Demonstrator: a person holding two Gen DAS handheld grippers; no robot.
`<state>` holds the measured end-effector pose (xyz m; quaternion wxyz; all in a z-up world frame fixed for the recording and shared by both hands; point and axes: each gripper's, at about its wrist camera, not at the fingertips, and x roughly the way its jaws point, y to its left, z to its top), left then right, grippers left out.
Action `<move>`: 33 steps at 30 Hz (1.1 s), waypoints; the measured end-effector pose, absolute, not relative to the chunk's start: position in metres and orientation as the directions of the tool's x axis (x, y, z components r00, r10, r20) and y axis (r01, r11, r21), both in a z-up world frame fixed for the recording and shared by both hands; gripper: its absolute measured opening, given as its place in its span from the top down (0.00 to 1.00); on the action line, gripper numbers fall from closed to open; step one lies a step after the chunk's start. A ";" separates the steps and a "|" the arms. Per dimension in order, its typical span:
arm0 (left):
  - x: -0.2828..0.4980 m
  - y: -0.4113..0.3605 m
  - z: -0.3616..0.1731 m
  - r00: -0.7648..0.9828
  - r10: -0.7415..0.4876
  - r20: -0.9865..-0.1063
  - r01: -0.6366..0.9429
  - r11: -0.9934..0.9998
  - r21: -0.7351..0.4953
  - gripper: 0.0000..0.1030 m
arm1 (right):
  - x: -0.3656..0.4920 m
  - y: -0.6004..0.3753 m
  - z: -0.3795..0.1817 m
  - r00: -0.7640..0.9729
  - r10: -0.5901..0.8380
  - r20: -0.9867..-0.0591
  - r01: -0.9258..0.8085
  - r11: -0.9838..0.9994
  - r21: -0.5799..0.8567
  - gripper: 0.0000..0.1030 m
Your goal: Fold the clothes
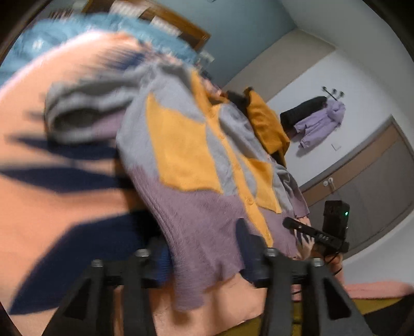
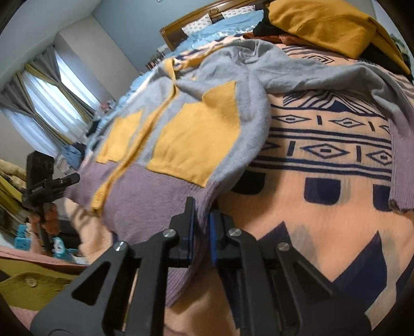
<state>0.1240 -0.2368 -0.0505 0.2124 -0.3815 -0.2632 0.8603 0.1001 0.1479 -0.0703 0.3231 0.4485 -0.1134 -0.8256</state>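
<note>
A knitted cardigan (image 1: 196, 160), grey with mustard patches and a mauve ribbed hem, lies spread on a peach and navy patterned blanket (image 1: 51, 196) on the bed. My left gripper (image 1: 204, 261) has the hem corner draped between its wide-apart fingers; the fabric hides the pads, so its grip is unclear. My right gripper (image 2: 201, 224) is shut on the opposite hem corner of the cardigan (image 2: 181, 134). One sleeve (image 2: 388, 108) trails right over the blanket (image 2: 323, 160). Each gripper shows in the other's view: the right one (image 1: 310, 232), the left one (image 2: 49, 186).
A mustard garment on dark clothes (image 2: 323, 25) lies near the head of the bed. A blue quilt (image 1: 77, 28) and wooden headboard (image 2: 196, 20) are behind. Coats (image 1: 318, 119) hang on the wall. Clutter (image 2: 15, 206) sits on the floor by the window.
</note>
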 end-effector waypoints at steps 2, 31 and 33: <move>0.129 -0.239 -0.033 -0.664 0.542 -0.516 -0.201 -0.793 -0.575 0.39 | 0.099 0.161 -0.064 -0.411 -0.634 -0.655 0.416 -0.770 0.483 0.86; 0.035 -0.069 -0.032 -0.454 0.661 -0.598 -0.422 -0.750 -0.509 0.26 | 0.016 0.318 -0.058 -0.618 -0.220 -0.755 0.125 -0.975 0.181 0.39; 0.030 -0.066 -0.034 -0.443 0.660 -0.607 -0.415 -0.751 -0.514 0.26 | 0.011 0.310 -0.064 -0.591 -0.237 -0.772 0.169 -0.971 0.169 0.81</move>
